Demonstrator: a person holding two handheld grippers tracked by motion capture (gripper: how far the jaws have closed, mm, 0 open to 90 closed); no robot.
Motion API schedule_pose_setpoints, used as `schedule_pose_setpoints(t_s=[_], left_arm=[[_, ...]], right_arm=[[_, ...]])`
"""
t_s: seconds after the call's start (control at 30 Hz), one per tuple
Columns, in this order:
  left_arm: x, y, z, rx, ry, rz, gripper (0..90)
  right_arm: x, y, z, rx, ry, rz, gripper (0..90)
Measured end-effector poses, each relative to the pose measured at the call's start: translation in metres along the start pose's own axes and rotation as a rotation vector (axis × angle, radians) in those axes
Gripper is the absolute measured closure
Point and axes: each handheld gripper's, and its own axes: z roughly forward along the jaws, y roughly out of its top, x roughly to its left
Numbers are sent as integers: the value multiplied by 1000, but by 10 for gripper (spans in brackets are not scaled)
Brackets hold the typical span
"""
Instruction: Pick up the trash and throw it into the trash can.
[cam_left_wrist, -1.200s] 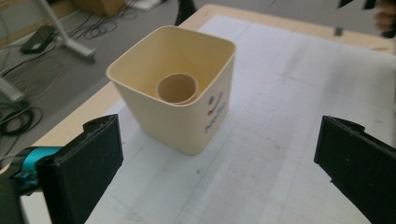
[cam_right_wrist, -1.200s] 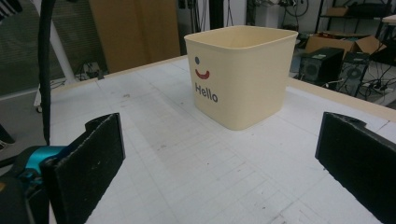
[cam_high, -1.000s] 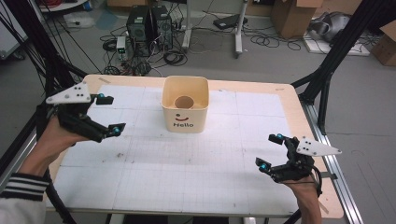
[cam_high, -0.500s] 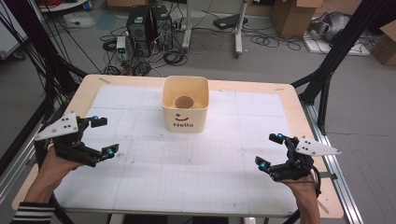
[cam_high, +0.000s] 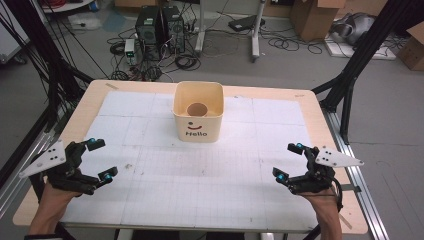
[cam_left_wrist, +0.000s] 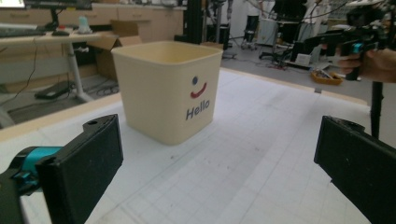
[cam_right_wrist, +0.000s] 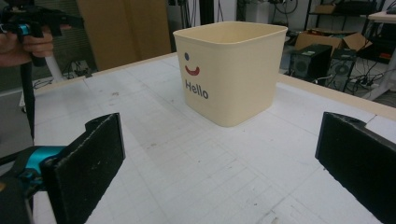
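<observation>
A cream square tub (cam_high: 198, 118) marked "Hello" with a smile stands at the far middle of the white gridded mat (cam_high: 210, 180). A brown ring-shaped object (cam_high: 197, 109) lies inside it. My left gripper (cam_high: 101, 159) hovers open near the table's front left, nothing between its jaws. My right gripper (cam_high: 289, 162) is open at the front right, also holding nothing. In the left gripper view the tub (cam_left_wrist: 168, 88) lies ahead between the wide-apart jaws, and the other hand's gripper (cam_left_wrist: 355, 39) shows at the upper right. The right gripper view faces the tub (cam_right_wrist: 231, 70) from the other side.
The table's wooden edge (cam_high: 305, 97) frames the mat. Black frame legs (cam_high: 350, 70) stand at the right, and computers (cam_high: 155, 25) with cables lie on the floor behind. Cardboard boxes (cam_high: 315, 15) sit at the back right.
My left gripper has drawn back toward the front left edge of the table and lower. The right gripper has stayed where it was.
</observation>
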Motion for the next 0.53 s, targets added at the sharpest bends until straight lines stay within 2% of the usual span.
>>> schedule_pose_setpoints(t_s=[0.07, 0.27, 0.53], left_arm=[[2, -3, -2, 31, 8, -8, 17], [2, -7, -5, 66, 8, 3, 17], [2, -7, -5, 66, 2, -1, 17]], right_arm=[[0, 0, 0, -2, -1, -3, 2], [-1, 0, -1, -3, -1, -6, 2], [-1, 0, 0, 0, 1, -7, 2]])
